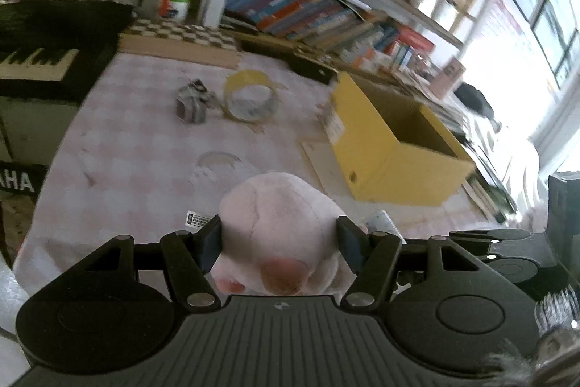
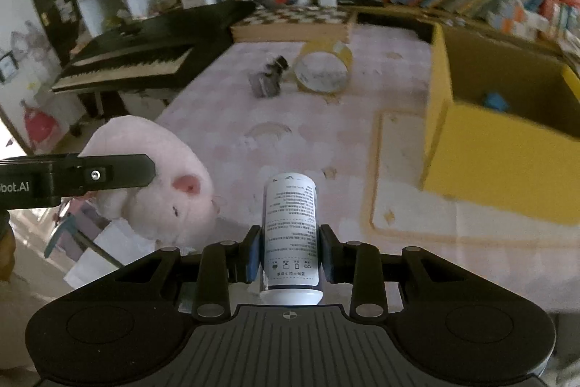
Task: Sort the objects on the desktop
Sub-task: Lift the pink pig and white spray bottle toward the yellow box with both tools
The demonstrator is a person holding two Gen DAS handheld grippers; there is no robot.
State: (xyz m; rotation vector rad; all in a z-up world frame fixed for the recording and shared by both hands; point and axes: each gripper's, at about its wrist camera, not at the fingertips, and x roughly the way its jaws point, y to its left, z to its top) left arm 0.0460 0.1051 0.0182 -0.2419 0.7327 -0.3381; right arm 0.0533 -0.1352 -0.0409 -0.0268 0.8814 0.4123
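My left gripper is shut on a pink plush pig and holds it above the near edge of the pink checked table. The pig also shows in the right wrist view, with a left finger across it. My right gripper is shut on a white bottle with printed text, held above the table's near edge. An open yellow box stands on the right of the table; in the right wrist view a blue item lies inside it.
A yellow tape roll and a small grey crumpled packet lie mid-table. A clear ring lies nearer. A chessboard box sits at the back. A black keyboard stands to the left. Bookshelves run behind.
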